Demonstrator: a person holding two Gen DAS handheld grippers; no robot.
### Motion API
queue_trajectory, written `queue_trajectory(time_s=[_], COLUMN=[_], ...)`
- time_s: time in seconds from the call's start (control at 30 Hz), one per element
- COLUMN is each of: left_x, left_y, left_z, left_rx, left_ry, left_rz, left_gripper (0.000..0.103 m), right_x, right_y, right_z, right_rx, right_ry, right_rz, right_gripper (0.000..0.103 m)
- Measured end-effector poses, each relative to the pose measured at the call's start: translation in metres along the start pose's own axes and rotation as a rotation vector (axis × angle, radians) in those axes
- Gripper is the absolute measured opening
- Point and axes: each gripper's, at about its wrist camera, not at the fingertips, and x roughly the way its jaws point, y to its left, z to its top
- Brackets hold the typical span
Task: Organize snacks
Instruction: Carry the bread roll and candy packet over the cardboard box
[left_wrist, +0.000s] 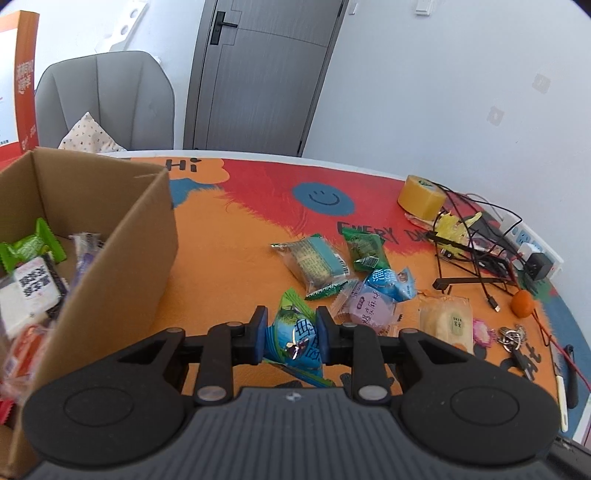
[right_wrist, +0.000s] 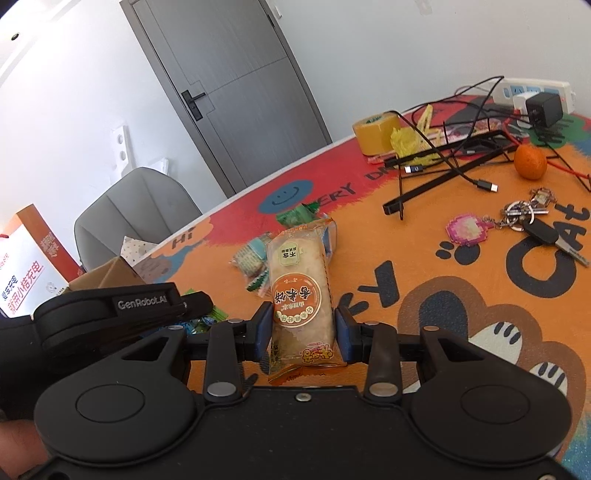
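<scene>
My left gripper (left_wrist: 291, 334) is shut on a blue-and-green snack packet (left_wrist: 293, 341), held just above the table beside the cardboard box (left_wrist: 122, 236). The box at the left holds several wrapped snacks (left_wrist: 33, 280). Loose snacks lie ahead on the mat: a teal wafer pack (left_wrist: 314, 260), a green packet (left_wrist: 364, 247), a blue packet (left_wrist: 391, 282), a purple one (left_wrist: 365, 306) and a pale cake pack (left_wrist: 448, 323). My right gripper (right_wrist: 304, 330) is shut on a long orange rice-cake packet (right_wrist: 299, 295), lifted off the table. The left gripper's body (right_wrist: 110, 310) shows at the left in the right wrist view.
A yellow tape roll (left_wrist: 421, 195), a tangle of black cables and a wire stand (left_wrist: 469, 254), a power strip (left_wrist: 532, 243), an orange fruit (left_wrist: 522, 302) and keys (left_wrist: 513, 338) crowd the right side. A grey chair (left_wrist: 110, 99) stands behind the table.
</scene>
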Motion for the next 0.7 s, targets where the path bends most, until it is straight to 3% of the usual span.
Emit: queue_trajectory(time_s=[0.7], left_x=[-0.075], left_y=[0.04], left_z=[0.008], left_rx=[-0.02], left_ry=[-0.097], left_rz=[-0.059], left_gripper=[0.026], right_x=[-0.032], right_y=[0.057], right_z=[0.001], right_rx=[-0.074], right_ry=[-0.07], right_rz=[0.05], right_gripper=[0.036])
